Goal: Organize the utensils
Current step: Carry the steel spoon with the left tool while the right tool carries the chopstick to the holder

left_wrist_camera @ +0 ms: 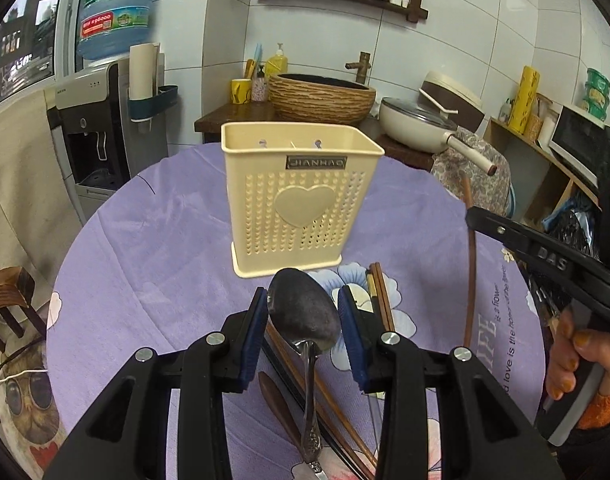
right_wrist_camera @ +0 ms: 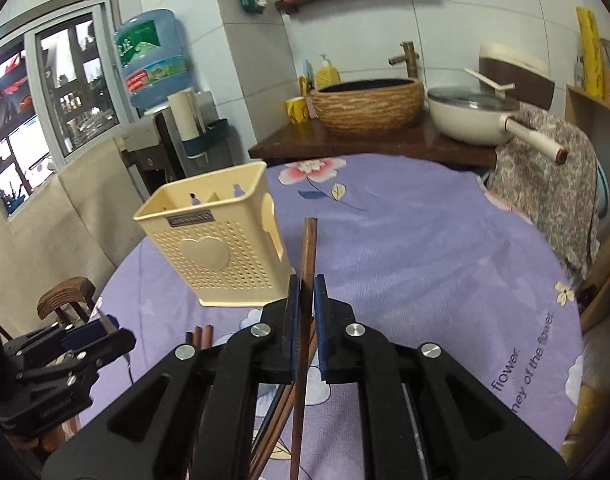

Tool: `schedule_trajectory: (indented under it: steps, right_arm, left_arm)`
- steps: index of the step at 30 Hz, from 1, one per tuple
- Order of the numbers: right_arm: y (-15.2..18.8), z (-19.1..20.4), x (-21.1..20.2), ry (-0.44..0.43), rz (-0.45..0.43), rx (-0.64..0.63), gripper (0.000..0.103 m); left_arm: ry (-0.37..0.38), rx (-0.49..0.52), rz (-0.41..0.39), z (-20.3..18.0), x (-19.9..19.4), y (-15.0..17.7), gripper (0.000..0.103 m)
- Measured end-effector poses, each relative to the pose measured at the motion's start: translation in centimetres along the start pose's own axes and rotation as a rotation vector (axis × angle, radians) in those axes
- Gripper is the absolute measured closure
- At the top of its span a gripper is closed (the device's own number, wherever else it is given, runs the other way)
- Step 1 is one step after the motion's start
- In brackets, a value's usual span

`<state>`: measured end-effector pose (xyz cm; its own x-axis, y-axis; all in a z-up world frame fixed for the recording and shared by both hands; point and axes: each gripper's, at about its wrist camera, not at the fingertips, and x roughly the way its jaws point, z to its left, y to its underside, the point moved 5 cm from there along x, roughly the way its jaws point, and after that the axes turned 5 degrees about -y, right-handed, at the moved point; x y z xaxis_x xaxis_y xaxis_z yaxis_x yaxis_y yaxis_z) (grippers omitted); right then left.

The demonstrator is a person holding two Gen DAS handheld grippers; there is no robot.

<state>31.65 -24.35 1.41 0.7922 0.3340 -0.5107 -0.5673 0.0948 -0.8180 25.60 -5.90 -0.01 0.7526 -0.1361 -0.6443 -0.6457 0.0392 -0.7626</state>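
A round table under a purple flowered cloth fills most of both views. On it, toward its far edge in the left wrist view, stands a cream utensil holder with a perforated front and a raised heart, upright on its base and open at the top.

Between the holder and the table's near edge lies a loose pile of brown chopsticks, touching one another and partly hidden under the grippers; a dark wooden handle lies among them.

The left gripper has its jaws partly spread, gripping the bowl of a metal spoon by its two sides; the spoon's patterned handle runs back toward the camera, over the pile.

The right gripper is closed tight on a single brown chopstick, which stands nearly upright between the pads, its top end above the fingertips and its lower end dropping out of view. In the left wrist view the same chopstick hangs at the table's right side, with a person's hand on the gripper's handle.
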Motion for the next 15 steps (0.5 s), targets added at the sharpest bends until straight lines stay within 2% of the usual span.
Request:
schedule_trajectory:
  steps: [7,15]
  right_arm:
    - [-1.1,0.0,-2.6,-0.016,-0.037,-0.009,0.096]
    - [-1.5,0.5,-3.3,-0.035,-0.035,-0.028,0.096]
  left_arm:
    - [0.002,-0.001,-0.039,0.2,-1.0,-1.2,0.069]
    - [0.011,-0.001,-0.042,0.2,-1.2,-1.3,0.069]
